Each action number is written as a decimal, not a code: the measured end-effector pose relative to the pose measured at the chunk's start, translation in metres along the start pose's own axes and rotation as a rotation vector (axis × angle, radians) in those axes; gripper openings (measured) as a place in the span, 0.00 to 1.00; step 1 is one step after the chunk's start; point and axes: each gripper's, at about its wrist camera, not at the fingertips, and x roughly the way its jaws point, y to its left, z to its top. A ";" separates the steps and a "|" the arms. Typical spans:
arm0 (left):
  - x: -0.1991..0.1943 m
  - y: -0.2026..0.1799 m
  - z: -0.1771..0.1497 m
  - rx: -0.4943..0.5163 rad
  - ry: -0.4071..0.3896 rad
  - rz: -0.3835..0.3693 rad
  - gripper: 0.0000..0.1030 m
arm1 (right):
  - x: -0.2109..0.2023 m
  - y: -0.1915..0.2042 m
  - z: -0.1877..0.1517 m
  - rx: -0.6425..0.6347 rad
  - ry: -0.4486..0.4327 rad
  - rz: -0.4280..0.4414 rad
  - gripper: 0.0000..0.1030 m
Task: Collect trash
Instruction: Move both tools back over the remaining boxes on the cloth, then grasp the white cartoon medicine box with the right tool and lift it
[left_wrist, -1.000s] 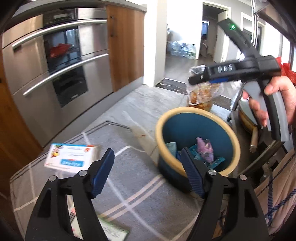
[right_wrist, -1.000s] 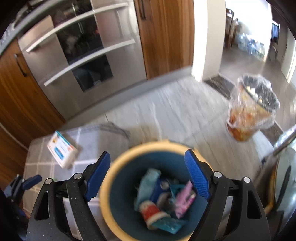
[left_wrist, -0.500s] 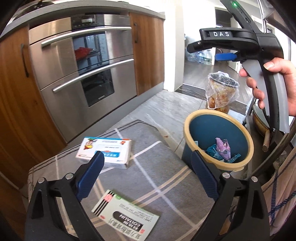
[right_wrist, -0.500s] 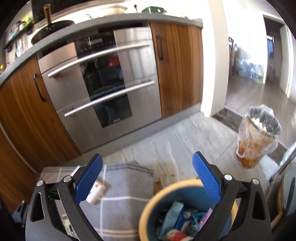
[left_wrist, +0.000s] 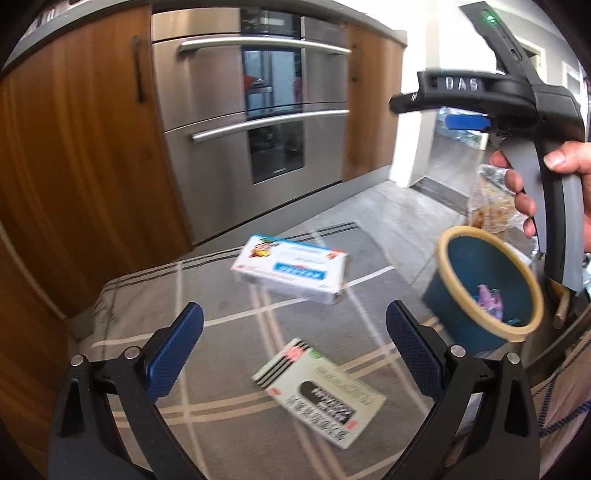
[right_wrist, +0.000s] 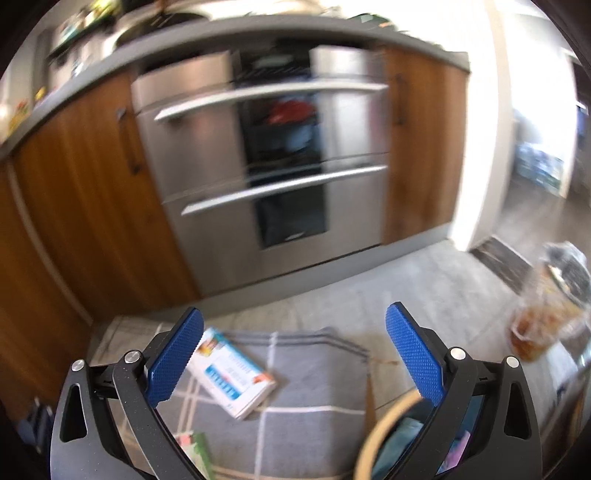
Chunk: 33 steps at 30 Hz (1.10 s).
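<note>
I count two flat cardboard boxes: a blue-and-white one (left_wrist: 291, 271) mid-frame, a white-and-black one (left_wrist: 321, 389) lower. One teal, tan-rimmed bin (left_wrist: 489, 282) at right. One plastic-lined bucket (right_wrist: 546, 314). My two hand-held grippers (left_wrist: 295, 345) (right_wrist: 293, 354).

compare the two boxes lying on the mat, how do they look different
The blue-and-white box is thicker and lies farther off, near the mat's far edge; the green-and-white box is flatter and lies closer, ahead of the left gripper. The first bears a blue band, the second a dark one. Both lie flat, untouched, outside the bin.
</note>
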 end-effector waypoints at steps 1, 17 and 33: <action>0.001 0.003 -0.001 -0.008 0.006 0.015 0.95 | 0.014 0.010 -0.004 -0.043 0.046 0.034 0.95; 0.024 0.023 -0.027 -0.214 0.140 0.104 0.95 | 0.132 0.073 -0.031 -0.346 0.294 0.273 0.95; 0.036 0.021 -0.031 -0.264 0.210 0.067 0.95 | 0.195 0.113 -0.072 -0.614 0.439 0.260 0.95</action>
